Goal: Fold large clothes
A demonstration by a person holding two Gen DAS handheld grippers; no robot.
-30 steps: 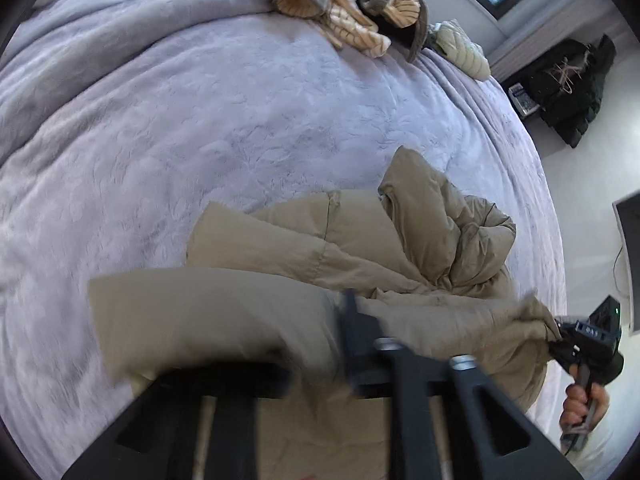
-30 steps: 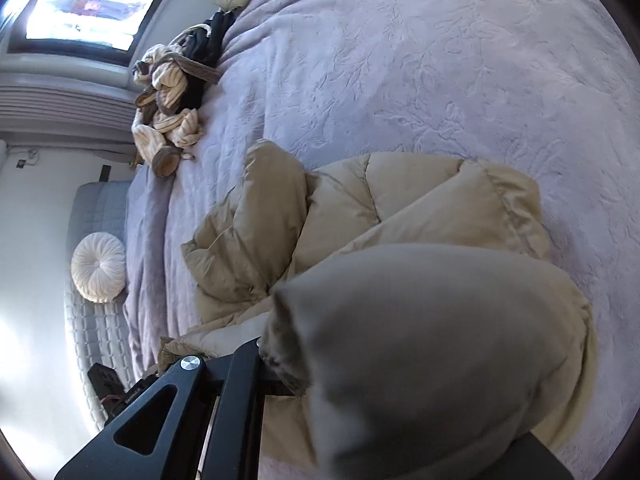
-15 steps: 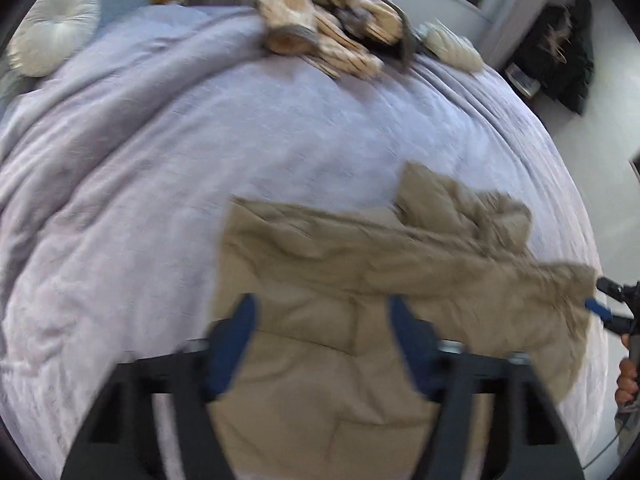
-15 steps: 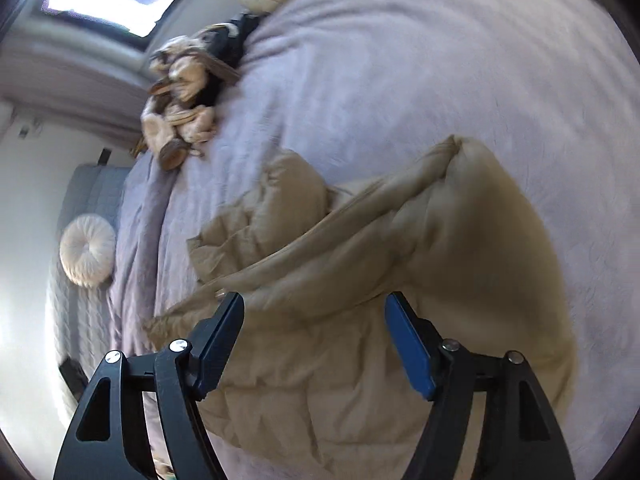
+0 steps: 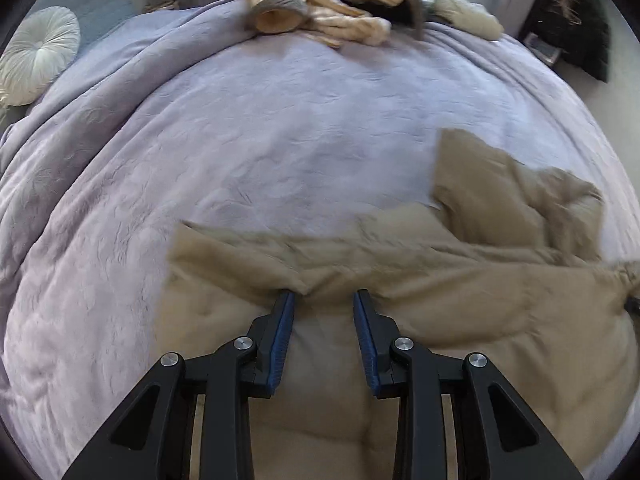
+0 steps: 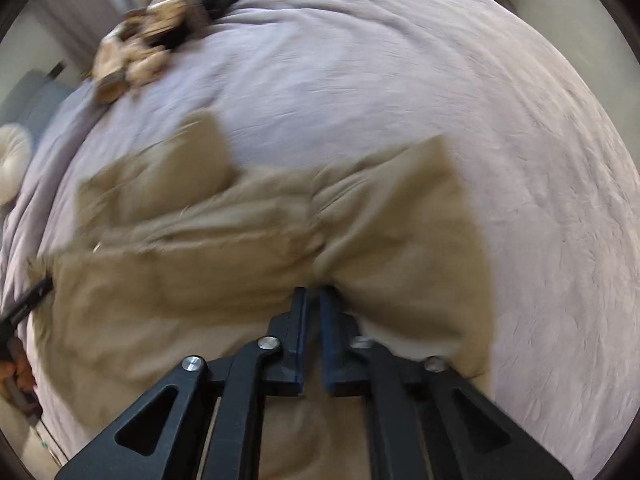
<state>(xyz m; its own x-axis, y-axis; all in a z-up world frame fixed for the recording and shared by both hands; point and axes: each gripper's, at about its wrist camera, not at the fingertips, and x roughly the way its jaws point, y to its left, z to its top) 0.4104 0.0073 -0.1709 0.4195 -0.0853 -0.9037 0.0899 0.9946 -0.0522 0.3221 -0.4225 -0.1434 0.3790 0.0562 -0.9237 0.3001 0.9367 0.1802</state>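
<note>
Mid-fold: I pinch the tan puffer jacket [image 6: 400,248] on the lilac bedspread [image 5: 280,128] in my right gripper [image 6: 313,294]; my left gripper [image 5: 323,298], narrowing, straddles a ridge ungripped. Jacket is doubled once; sleeves, hood remain loose.

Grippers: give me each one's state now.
Left gripper: jaws closing around a ridge of the tan jacket, not yet clamped.
Right gripper: shut on the jacket.

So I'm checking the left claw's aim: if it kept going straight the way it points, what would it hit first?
Most likely the tan puffer coat: the left claw points down at a raised fold between its closing pads. The purple bedspread lies beyond.
</note>
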